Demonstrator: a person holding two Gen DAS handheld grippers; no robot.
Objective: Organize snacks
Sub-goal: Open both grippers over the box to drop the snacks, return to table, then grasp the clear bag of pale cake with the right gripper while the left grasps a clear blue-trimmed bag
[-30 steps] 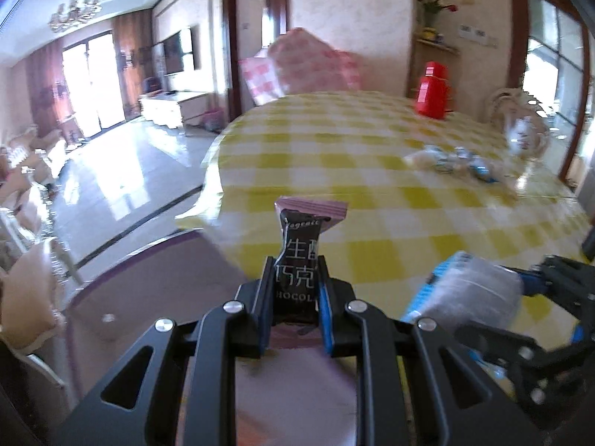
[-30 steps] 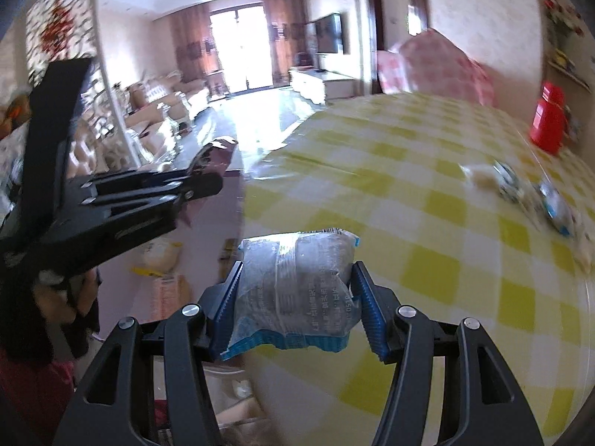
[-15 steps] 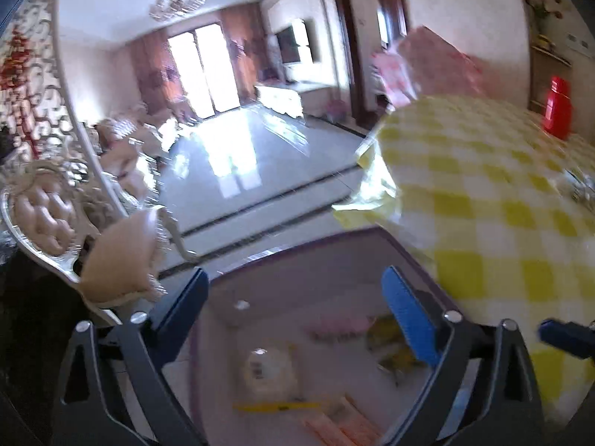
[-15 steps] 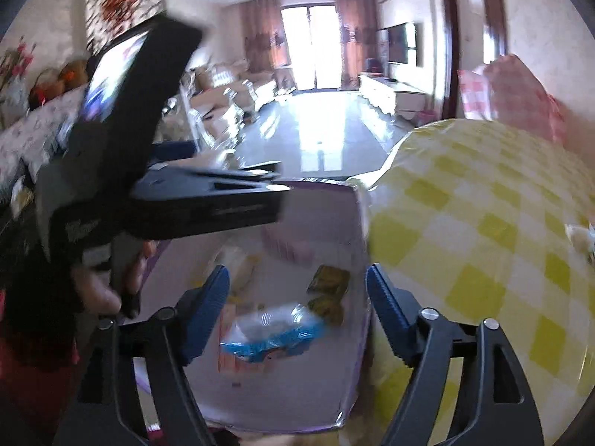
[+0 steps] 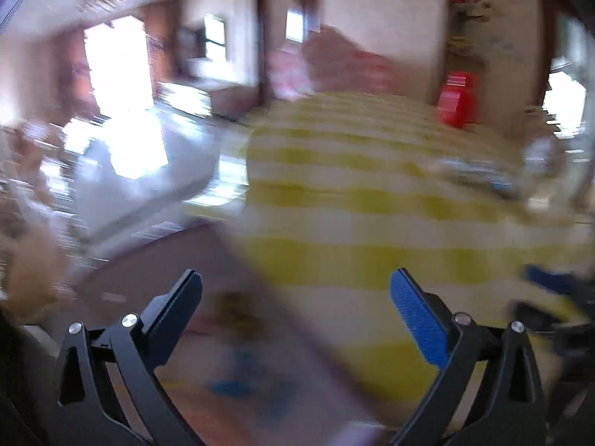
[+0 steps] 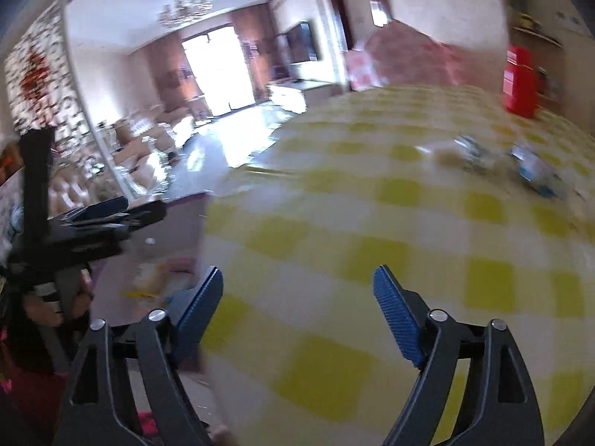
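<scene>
While my right claw (image 6: 299, 286) is hanging over the near edge of the table (image 6: 372, 223), its two blue-padded fingers (image 6: 396, 316) are standing wide apart; the jaws have just been opening, and nothing is sitting between them. Under the left finger of this claw the rim of a purple-edged box (image 6: 156, 245) is showing, just off the table's edge, with a few loose snack packets (image 6: 148, 278) lying blurred inside it. I am holding my left claw (image 5: 295, 290) spread as wide as it goes too, empty, its jaws likewise having just been opening. It is straddling the line where the box (image 5: 156, 271) is meeting the yellow-checked tablecloth (image 5: 372, 223), and below it a blue wrapper (image 5: 230, 386) is lying smeared in the box; motion blur is keeping me from telling more. From the right claw's view, the left claw (image 6: 126, 215) is reaching out over the box, off to my left, a hand (image 6: 55, 308) gripping its handle. Farther ahead and to the right of both claws, a small heap of remaining snacks (image 6: 520, 165) is waiting on the cloth, well apart from the box. Beyond it, at the far edge, a red container (image 6: 520, 81) is standing upright.
</scene>
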